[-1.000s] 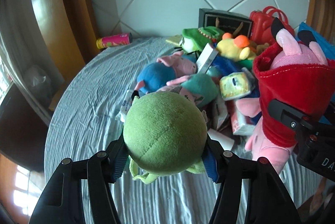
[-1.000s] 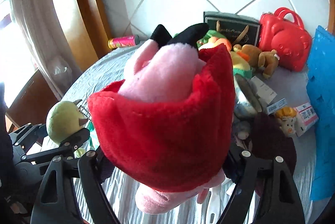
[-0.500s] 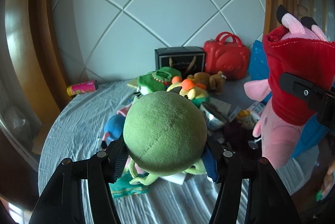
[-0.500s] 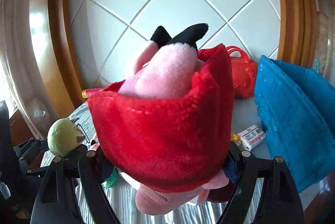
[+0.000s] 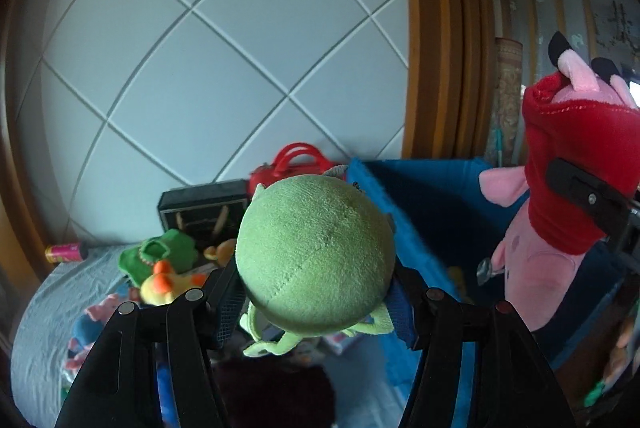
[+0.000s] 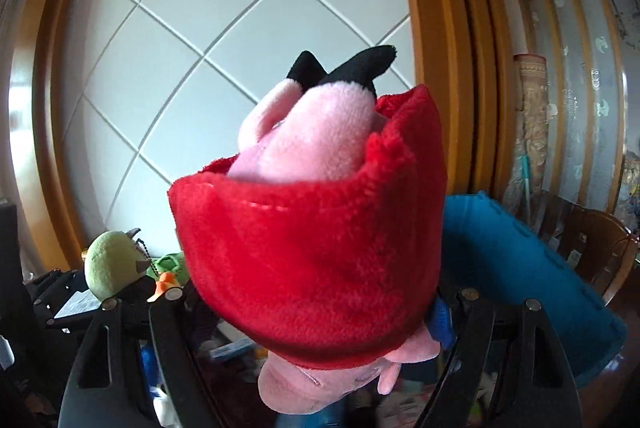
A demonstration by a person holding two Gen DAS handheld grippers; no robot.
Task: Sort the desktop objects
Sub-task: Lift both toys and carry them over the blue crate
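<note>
A: What is lying on the grey-clothed round counter (image 5: 44, 304)?

B: Toys, lower left. Left jaws are clamping the round green plush ball (image 5: 314, 254) at centre frame.

A: Right?

B: Clamping the pink plush pig in red fleece (image 6: 320, 228), centre.

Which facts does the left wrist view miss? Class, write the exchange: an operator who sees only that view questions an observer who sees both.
Operator: Are both right fingers on the pig?
Observer: Yes. The right gripper squeezes the pig by its red dress from both sides.
Operator: Is anything attached to the green toy?
Observer: A black bead chain hangs from the green toy, beside a small grey horn.
</note>
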